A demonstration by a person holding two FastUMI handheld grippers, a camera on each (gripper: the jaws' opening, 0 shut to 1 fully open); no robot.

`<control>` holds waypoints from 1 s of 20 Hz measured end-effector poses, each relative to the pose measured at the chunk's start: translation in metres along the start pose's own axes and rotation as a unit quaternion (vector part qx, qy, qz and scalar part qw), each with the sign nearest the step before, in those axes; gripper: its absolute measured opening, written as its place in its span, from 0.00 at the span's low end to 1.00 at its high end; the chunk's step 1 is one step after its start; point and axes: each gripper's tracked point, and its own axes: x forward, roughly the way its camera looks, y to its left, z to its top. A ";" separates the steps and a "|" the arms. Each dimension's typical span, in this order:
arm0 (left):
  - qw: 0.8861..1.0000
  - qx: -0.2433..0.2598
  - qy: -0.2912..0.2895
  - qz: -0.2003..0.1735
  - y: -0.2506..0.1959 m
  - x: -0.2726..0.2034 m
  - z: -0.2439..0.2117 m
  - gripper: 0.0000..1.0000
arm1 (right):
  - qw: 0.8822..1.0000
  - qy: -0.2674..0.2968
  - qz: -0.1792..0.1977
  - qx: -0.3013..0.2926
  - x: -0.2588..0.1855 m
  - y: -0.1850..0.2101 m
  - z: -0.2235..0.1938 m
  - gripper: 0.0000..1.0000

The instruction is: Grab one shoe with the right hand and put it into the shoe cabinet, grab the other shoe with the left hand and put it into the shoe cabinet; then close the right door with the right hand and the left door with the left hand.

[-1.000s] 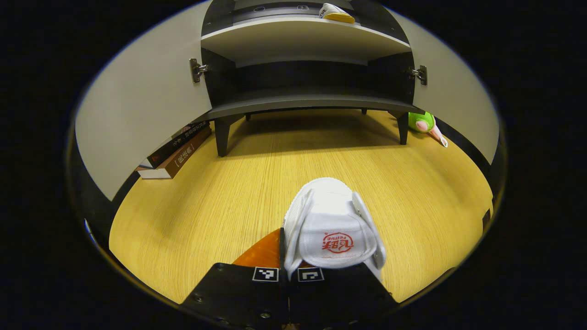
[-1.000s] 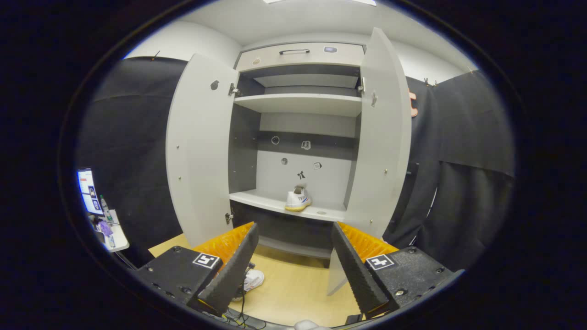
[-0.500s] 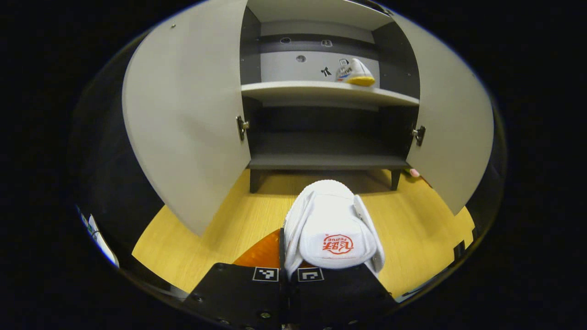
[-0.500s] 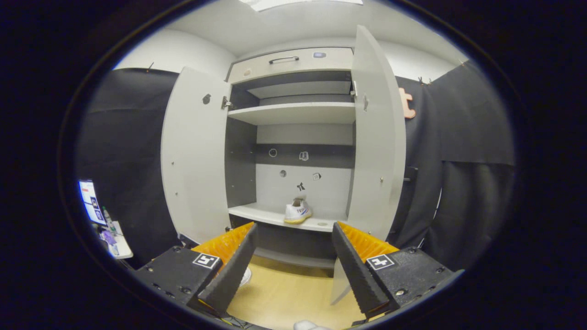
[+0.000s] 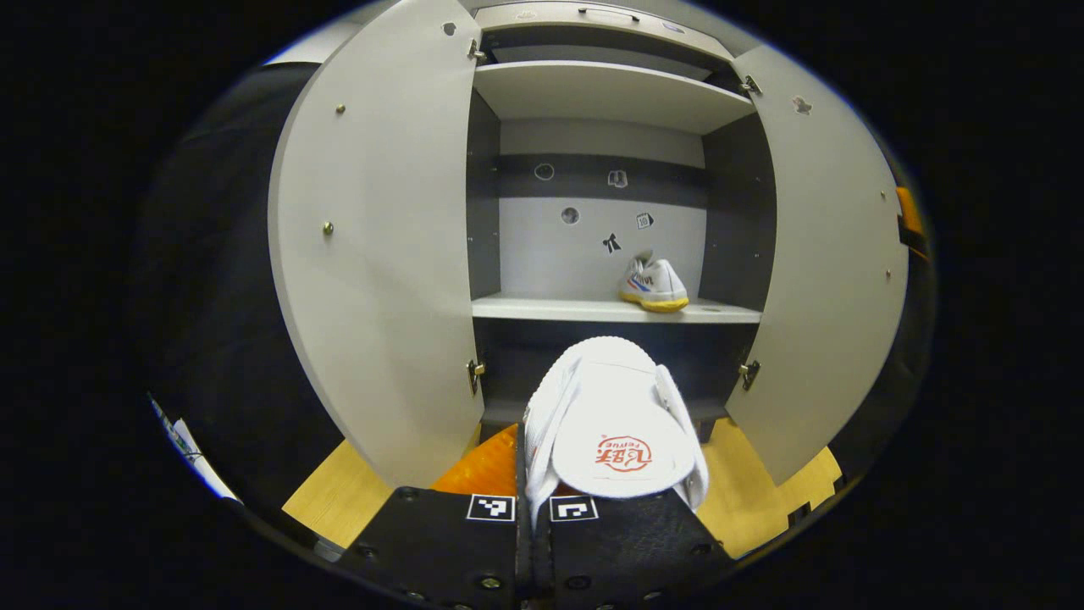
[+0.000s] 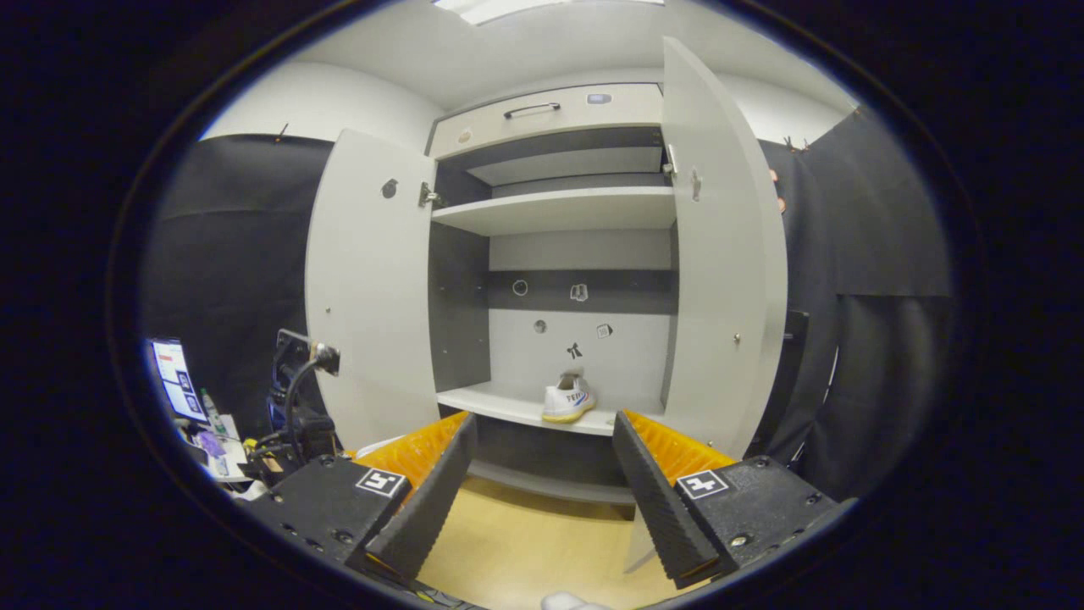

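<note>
- Jaws of left gripper (image 5: 532,508) pinched on the white shoe (image 5: 611,424) at its near edge; shoe pokes forward from the tips, low centre of the left gripper view, logo patch facing the lens.
- Jaws of right gripper (image 6: 542,491) wide apart, nothing between them, bottom centre of the right gripper view.
- Shoe cabinet (image 5: 605,93) straight ahead, centre frame; left door (image 5: 381,254) and right door (image 5: 826,254) both swung open.
- Second shoe (image 5: 653,285) on the middle shelf (image 5: 550,308), right of centre, near the back wall, yellow sole down.
- Upper shelf bare; same shoe seen mid-frame in the right gripper view (image 6: 568,399).
- Wood floor (image 5: 339,500) below.
</note>
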 end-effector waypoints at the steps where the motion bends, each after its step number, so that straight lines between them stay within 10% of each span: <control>1: 1.000 -0.001 -0.004 -0.001 0.001 -0.002 0.004 0.01 | 1.000 -0.002 -0.001 -0.002 0.001 -0.001 0.002 1.00; 20: 1.000 0.013 -0.013 0.021 0.004 0.025 0.029 0.01 | 0.999 0.020 0.036 0.007 0.018 -0.001 -0.031 1.00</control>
